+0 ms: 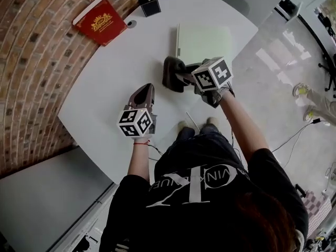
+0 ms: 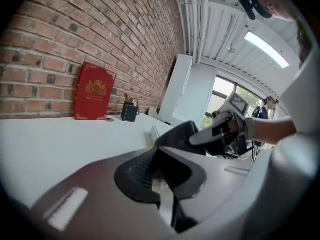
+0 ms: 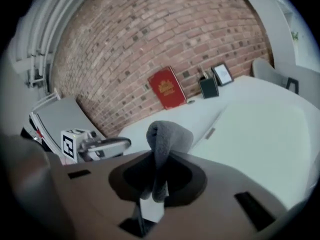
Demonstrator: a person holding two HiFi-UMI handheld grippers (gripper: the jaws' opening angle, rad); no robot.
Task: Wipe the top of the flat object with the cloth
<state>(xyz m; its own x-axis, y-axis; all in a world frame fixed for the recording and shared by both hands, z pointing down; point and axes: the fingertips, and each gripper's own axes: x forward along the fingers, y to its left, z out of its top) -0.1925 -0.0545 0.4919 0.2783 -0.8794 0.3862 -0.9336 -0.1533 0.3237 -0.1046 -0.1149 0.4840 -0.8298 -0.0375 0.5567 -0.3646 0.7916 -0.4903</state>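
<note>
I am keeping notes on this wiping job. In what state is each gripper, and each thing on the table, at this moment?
left gripper, shut, empty.
right gripper, shut on the cloth.
cloth, bunched, pinched between the right gripper's jaws.
flat object, lying flat on the table.
red book, closed, standing against the brick wall.
</note>
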